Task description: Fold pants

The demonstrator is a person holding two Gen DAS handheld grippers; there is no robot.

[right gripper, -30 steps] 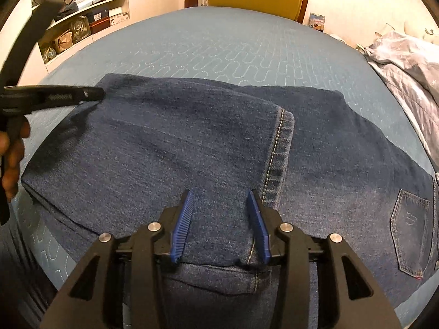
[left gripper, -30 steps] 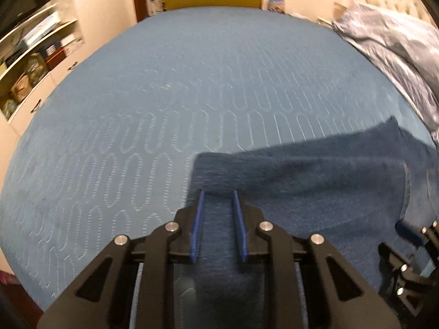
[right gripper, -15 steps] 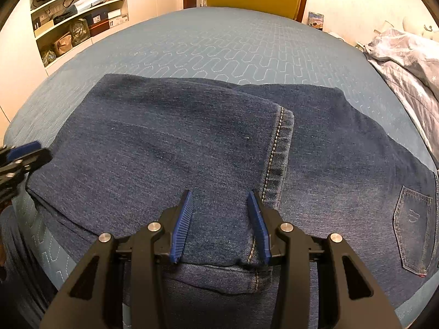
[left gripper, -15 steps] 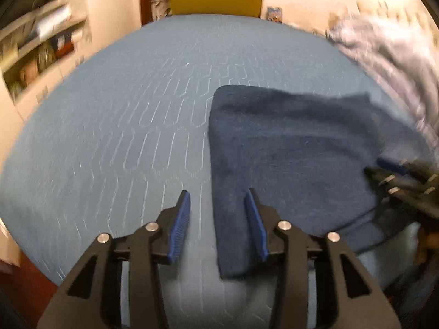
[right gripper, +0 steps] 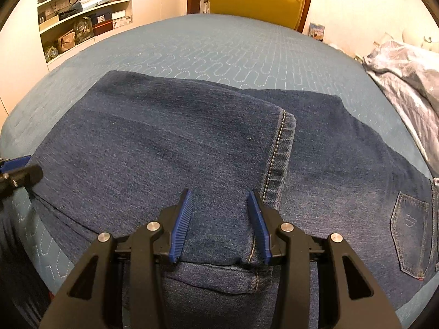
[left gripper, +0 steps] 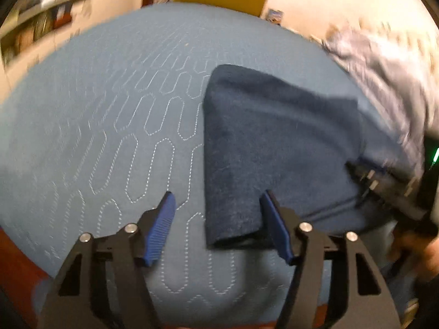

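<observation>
L claw [left gripper: 216, 216]: jaws spread wide, nothing btwn the pads but bare bed [left gripper: 96, 137] and the near-left corner of the jeans [left gripper: 274, 142]. It hangs clear of the cloth; the folded edge runs straight ahead from btwn the pads, denim all to the right of that line, quilted cover to the left. View is blurred, so fine detail can't be read. Far right of this claw, the other tool and part of a hand show at the jeans' near edge.

Jeans lie flat on the bed w/ the leg end folded over toward the seat. In the right wrist view the stitched hem [right gripper: 279, 159] sits just ahead and slightly right of the R claw [right gripper: 219, 213], on top of the thigh part; back pocket [right gripper: 411, 233] further right, uncovered.

R claw: jaws about half open, holding nothing. Pads straddle the top layer near its close edge, low over the denim; contact can't be told. L claw's tip pokes in at far left of this view, beside the fold.

Step, as I read it: first fold is laid, both claws free, setting up the second. Next probably needs each claw to close on both layers at the folded edge, then carry it over toward the pocket side, corners level so the stack doesn't skew.

Far ahead: yellow chair [right gripper: 255, 2]. Right: rumpled bedding [right gripper: 406, 76].
</observation>
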